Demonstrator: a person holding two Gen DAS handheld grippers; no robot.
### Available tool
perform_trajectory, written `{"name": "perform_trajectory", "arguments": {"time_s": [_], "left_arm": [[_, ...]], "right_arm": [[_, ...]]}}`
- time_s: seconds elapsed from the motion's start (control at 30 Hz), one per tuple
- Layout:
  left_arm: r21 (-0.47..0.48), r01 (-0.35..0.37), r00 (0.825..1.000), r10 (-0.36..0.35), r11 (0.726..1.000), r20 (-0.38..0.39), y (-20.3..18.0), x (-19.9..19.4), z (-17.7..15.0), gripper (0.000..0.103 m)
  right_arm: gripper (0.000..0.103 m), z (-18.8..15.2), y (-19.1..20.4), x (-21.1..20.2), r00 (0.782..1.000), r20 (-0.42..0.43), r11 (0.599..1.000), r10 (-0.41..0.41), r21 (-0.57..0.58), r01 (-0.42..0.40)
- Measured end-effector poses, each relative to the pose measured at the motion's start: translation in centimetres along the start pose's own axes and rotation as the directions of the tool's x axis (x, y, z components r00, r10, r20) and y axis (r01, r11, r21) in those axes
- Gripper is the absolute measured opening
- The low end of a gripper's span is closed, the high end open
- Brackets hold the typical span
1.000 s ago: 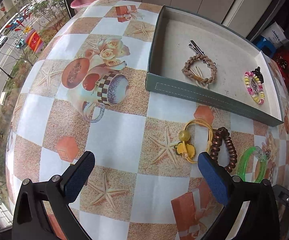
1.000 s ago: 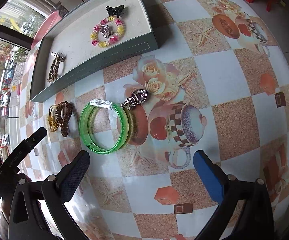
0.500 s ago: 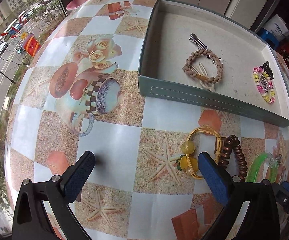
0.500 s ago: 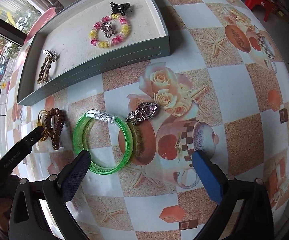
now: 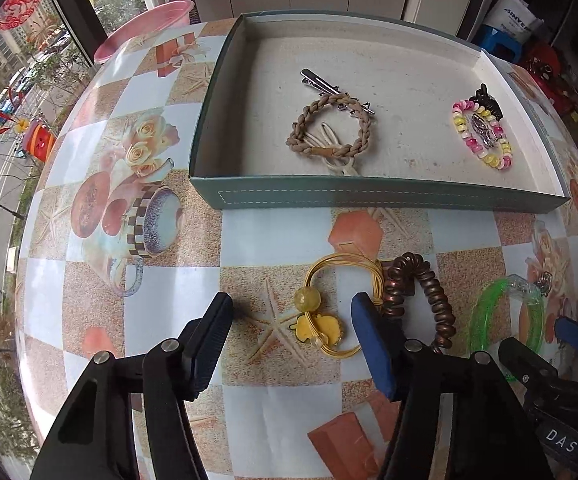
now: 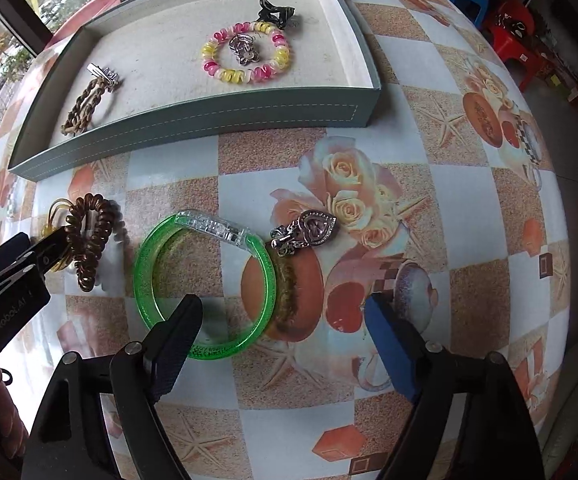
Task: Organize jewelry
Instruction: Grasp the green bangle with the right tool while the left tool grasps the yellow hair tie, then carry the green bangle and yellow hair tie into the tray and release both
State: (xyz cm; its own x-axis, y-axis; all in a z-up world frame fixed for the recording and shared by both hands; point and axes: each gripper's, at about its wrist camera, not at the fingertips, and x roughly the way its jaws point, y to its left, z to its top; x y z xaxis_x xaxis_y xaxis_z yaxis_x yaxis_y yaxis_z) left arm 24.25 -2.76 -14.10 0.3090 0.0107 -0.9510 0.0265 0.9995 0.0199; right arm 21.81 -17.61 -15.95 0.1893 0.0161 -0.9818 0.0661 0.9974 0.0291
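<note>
The yellow hair tie (image 5: 321, 322) with a bead and charm lies on the table between the fingers of my left gripper (image 5: 291, 332), whose jaws are closing without pressing on it. A brown spiral tie (image 5: 421, 292) rests against its right side. My right gripper (image 6: 283, 340) hovers over the green bangle (image 6: 267, 276); its jaws are closing too, with the bangle's right half between them, untouched. A heart-shaped silver charm (image 6: 309, 232) lies beside the bangle. The grey-green tray (image 5: 369, 196) holds a braided bracelet (image 5: 329, 132), a silver clip (image 5: 329, 88), a pink-yellow bead bracelet (image 5: 481, 136) and a black claw clip (image 5: 487, 100).
A patterned tablecloth covers the round table (image 6: 469, 200). A pink basin (image 5: 149, 24) sits beyond the far left edge. Red and blue stools (image 6: 517, 36) stand on the floor to the right. My left gripper's body (image 6: 9, 280) shows at the left of the right wrist view.
Both pairs of jaws have narrowed. The left gripper has slid right until the yellow tie lies between its fingers. The right gripper has shifted left over the green bangle.
</note>
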Motion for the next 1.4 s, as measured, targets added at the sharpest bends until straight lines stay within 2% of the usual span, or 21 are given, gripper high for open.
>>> {"name": "perform_trajectory", "arguments": {"time_s": [0.07,0.1,0.13,0.17,0.2,0.27,0.37,0.43,0.97,1.2,1.4], "left_arm": [[0.016,0.027,1.000,-0.027,0.999,0.001,-0.8,-0.3,0.1,0.050],[0.031,0.031,1.000,-0.031,0.999,0.002,-1.1,-0.4,0.1,0.044],[0.045,0.031,1.000,-0.031,0.999,0.002,-1.8,-0.6,0.1,0.035],[0.053,0.030,1.000,-0.030,0.998,0.001,-2.1,-0.7,0.1,0.035],[0.053,0.035,0.999,-0.035,0.998,0.002,-2.1,-0.8,-0.1,0.035],[0.039,0.053,0.999,-0.053,0.998,0.003,-2.2,-1.0,-0.2,0.035],[0.012,0.074,0.997,-0.074,0.997,0.014,0.1,-0.8,-1.7,0.035],[0.001,0.086,0.996,-0.086,0.996,0.020,0.9,-0.8,-1.8,0.035],[-0.023,0.155,0.985,-0.153,0.988,0.076,3.1,-4.4,-3.3,0.035],[-0.023,0.180,0.976,-0.176,0.983,0.131,3.5,-7.1,-1.8,0.035],[-0.011,0.198,0.964,-0.192,0.980,0.182,3.2,-9.3,0.5,0.035]], "right_arm": [[0.069,-0.1,0.6,-0.2,1.000,0.010,1.000,-0.002,-0.016,0.002],[0.065,-0.3,1.0,-0.3,1.000,0.015,1.000,-0.002,-0.026,0.003],[0.056,-0.3,1.3,-0.4,1.000,0.018,0.999,-0.001,-0.035,0.002],[0.049,-0.4,1.5,-0.5,1.000,0.020,0.999,0.000,-0.040,0.001],[0.046,-0.4,1.8,-0.5,1.000,0.019,0.999,-0.001,-0.043,0.002],[0.031,-0.5,2.4,-0.6,1.000,0.020,0.999,0.009,-0.039,-0.009],[0.015,-0.5,1.4,-0.9,1.000,0.021,0.999,0.023,-0.032,-0.022],[0.009,-0.5,1.1,-0.9,0.999,0.022,0.999,0.036,-0.018,-0.036],[0.007,-2.4,-4.3,-2.9,0.981,0.039,0.980,0.191,0.057,-0.193],[0.007,-1.6,-6.8,-5.2,0.969,0.061,0.967,0.238,0.081,-0.243],[0.007,0.5,-8.1,-7.3,0.958,0.095,0.955,0.272,0.092,-0.281]]}}
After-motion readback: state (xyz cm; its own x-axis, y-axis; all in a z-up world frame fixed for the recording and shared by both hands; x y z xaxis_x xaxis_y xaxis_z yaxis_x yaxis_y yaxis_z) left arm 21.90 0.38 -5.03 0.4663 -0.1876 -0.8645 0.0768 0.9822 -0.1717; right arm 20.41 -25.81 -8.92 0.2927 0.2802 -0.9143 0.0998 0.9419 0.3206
